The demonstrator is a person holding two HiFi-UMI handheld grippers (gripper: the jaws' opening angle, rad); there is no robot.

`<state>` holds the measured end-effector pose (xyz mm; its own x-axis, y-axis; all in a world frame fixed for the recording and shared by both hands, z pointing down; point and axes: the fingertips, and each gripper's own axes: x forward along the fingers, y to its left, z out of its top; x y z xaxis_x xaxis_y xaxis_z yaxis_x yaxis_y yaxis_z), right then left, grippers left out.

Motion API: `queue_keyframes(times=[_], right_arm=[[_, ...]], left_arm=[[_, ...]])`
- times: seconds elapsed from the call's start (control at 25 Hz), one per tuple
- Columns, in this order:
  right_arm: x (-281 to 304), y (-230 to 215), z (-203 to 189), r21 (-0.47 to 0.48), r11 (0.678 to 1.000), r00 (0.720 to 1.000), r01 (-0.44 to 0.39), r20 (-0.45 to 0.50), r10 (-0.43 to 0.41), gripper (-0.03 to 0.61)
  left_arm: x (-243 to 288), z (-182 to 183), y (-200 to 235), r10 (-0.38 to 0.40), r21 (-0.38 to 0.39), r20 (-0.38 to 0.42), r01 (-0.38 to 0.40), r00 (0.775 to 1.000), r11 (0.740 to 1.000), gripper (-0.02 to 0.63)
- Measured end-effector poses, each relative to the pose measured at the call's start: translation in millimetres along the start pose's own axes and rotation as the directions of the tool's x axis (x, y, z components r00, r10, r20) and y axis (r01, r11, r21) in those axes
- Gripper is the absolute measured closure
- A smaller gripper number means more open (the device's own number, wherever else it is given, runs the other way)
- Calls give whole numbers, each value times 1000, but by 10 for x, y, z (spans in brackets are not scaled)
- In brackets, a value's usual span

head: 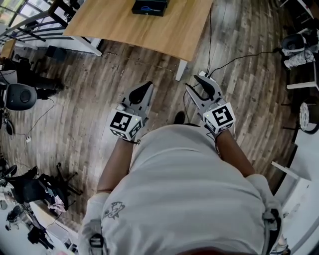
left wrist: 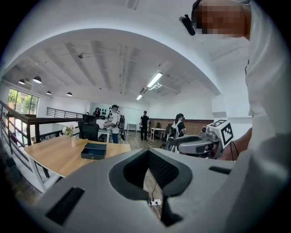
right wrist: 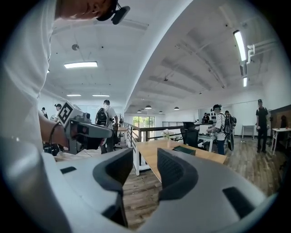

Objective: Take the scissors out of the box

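The dark box [head: 149, 7] sits on the far wooden table [head: 164, 30], scissors unseen, and with the left gripper [head: 147, 85] closed empty and the right gripper [head: 198, 82] open empty, a hasty reach could shove the box or snag the floor cable [head: 210, 40].

Open-plan office, wooden desk [head: 149, 30], swivel chair [left wrist: 88, 129], ceiling strip lights [left wrist: 154, 80]

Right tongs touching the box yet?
Apart. Head view: the right tongs hang open over the floor, short of the table; the box sits on the table's far side, well clear.
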<state>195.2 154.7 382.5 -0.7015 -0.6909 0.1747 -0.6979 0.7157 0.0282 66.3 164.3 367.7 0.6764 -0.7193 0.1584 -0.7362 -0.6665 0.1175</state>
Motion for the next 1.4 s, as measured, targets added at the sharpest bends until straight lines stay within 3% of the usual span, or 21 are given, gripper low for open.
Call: queue_keyframes(times=[0.44, 0.76, 1.04, 1.4], right_arm=[[-15, -632, -41, 4, 999, 999, -35, 21, 35, 380], [212, -759, -102, 6, 999, 999, -32, -1, 32, 371], [540, -1077, -56, 6, 1000, 999, 29, -16, -29, 370], [1574, -1199, 112, -3, 999, 999, 32, -34, -33, 370]], left_arm=[[504, 40, -149, 25, 27, -39, -24, 999, 999, 609], [704, 52, 94, 10, 13, -30, -10, 1000, 1000, 609], [979, 111, 508, -28, 11, -29, 29, 999, 1000, 609], [1087, 241, 1533, -32, -3, -24, 32, 999, 999, 609]])
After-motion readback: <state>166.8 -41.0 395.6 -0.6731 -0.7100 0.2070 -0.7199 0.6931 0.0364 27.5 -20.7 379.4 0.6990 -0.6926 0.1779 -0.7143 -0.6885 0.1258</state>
